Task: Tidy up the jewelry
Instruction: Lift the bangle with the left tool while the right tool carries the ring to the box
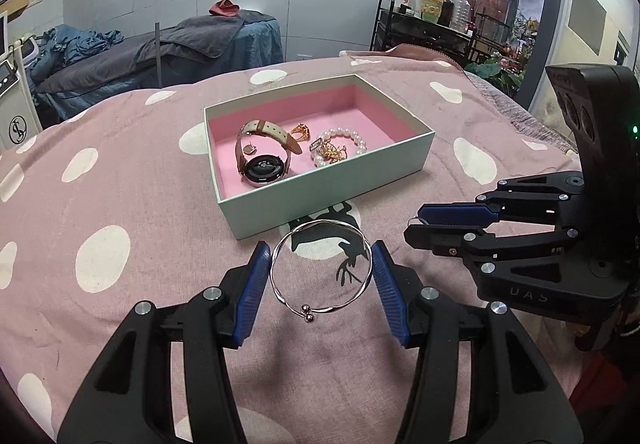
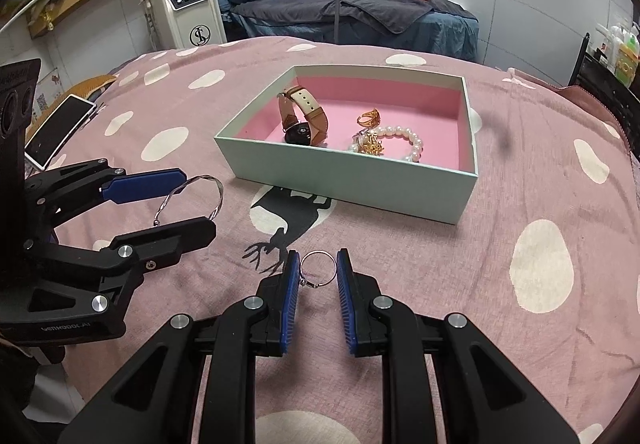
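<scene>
A twisted silver bangle [image 1: 273, 276] with two bead ends sits between the blue pads of my left gripper [image 1: 320, 246], which is shut on it just in front of the box. My right gripper [image 2: 318, 256] is shut on a thin silver ring [image 2: 318, 253] over the deer print. Each gripper shows in the other's view: the left gripper [image 2: 200, 200] with the bangle [image 2: 218, 196], and the right gripper [image 1: 414, 223]. The mint box [image 1: 320, 180] [image 2: 344, 172] with pink lining holds a brown-strap watch [image 1: 262, 160], a gold ring [image 1: 300, 132], a pearl bracelet [image 1: 352, 136] and gold earrings [image 1: 332, 154].
A pink cloth with white spots [image 2: 540, 268] covers the bed surface. A phone [image 2: 60, 130] lies at its left edge. Behind are a massage bed [image 2: 360, 16], a white machine [image 2: 188, 12] and a black cart of bottles [image 1: 432, 4].
</scene>
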The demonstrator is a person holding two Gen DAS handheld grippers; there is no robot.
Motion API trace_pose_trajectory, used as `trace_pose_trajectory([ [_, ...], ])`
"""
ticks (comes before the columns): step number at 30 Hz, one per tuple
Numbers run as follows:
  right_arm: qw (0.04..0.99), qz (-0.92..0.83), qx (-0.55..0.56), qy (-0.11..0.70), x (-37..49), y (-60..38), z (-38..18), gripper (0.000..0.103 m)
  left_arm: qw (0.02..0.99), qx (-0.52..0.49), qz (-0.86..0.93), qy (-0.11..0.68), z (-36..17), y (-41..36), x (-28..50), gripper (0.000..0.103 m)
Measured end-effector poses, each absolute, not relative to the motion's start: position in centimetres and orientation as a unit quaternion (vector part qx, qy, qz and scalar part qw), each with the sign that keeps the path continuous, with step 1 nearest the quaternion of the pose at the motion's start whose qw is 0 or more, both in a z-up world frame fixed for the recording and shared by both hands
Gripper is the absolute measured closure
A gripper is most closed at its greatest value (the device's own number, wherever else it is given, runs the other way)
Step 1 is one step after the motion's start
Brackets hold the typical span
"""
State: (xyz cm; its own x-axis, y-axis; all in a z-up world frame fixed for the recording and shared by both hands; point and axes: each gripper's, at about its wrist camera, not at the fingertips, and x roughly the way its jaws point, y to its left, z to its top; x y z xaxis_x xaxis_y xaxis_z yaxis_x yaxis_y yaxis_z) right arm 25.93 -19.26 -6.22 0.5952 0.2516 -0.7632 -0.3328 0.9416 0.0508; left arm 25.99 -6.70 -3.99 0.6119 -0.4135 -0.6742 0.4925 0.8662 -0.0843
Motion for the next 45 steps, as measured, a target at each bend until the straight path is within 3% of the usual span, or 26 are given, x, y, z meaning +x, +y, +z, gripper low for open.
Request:
trace_pose_trajectory([
  [25, 0.913, 0.139, -0.042, 0.381, 29.4, -21.6, -2.5, 0.084, 0.913, 0.046, -0.247, 0.323, 0.3, -6.9, 31.2, 0.051],
  [45, 0.909, 0.129, -0.038, 0.395, 35.5, -21.6, -2.9, 0.084, 0.897, -0.008, -0.235, 0.374, 1.2, -8.4, 40.9, 0.051],
])
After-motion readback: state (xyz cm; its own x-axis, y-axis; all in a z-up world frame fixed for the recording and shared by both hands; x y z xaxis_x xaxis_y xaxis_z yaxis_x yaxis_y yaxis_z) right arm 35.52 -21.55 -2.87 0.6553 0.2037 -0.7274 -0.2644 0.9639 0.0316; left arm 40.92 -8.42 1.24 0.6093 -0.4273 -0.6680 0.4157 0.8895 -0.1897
